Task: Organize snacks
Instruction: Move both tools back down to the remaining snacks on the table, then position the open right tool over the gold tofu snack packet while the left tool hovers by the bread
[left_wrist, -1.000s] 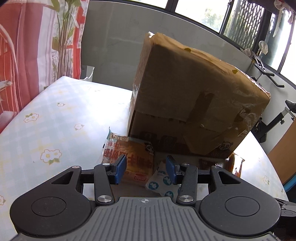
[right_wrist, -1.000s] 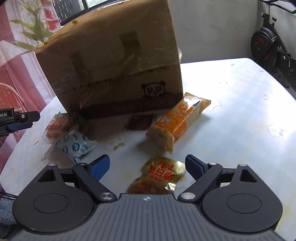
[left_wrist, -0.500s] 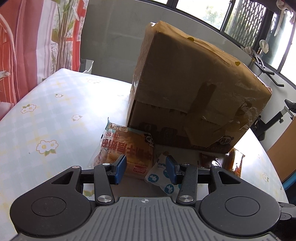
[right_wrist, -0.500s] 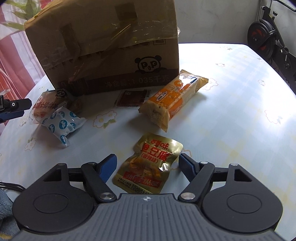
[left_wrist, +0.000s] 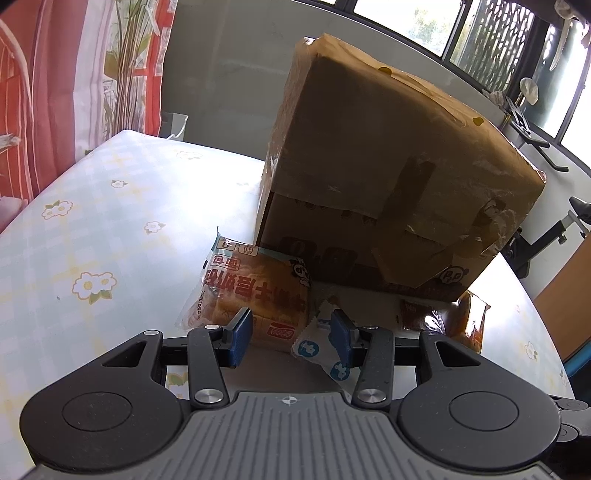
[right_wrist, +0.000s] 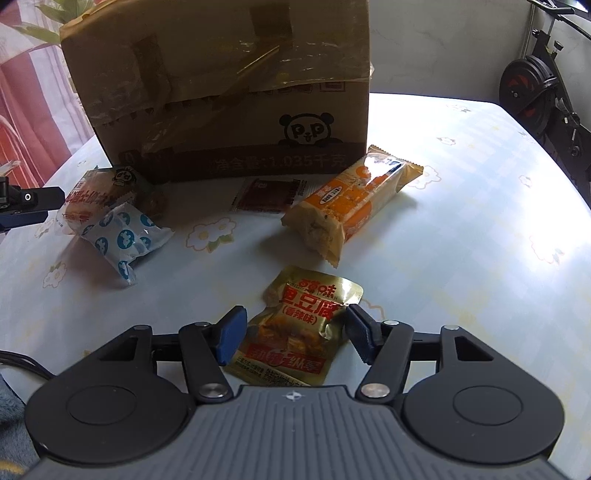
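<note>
A gold tofu-snack packet (right_wrist: 299, 325) lies flat on the table between the blue pads of my right gripper (right_wrist: 291, 328). Its jaws are closing and stand close to the packet's sides without a clear squeeze. My left gripper (left_wrist: 291, 338) is open, just short of a bread packet (left_wrist: 255, 291) and a white packet with blue dots (left_wrist: 317, 347). Those two lie against the corner of a taped cardboard box (left_wrist: 388, 184). From the right wrist view, an orange cake bar (right_wrist: 351, 199) and a flat dark red sachet (right_wrist: 269, 194) lie in front of the box (right_wrist: 221, 92).
The table (right_wrist: 461, 258) has a pale flowered cloth and a rounded edge on the right. An exercise bike (right_wrist: 535, 96) stands beyond it. A red and white curtain (left_wrist: 55, 92) hangs past the table's left side. A dark cable runs off the near left edge.
The right gripper's jaws have narrowed around the gold packet, which now sits deeper between them. The left gripper has barely shifted and its jaws are unchanged.
</note>
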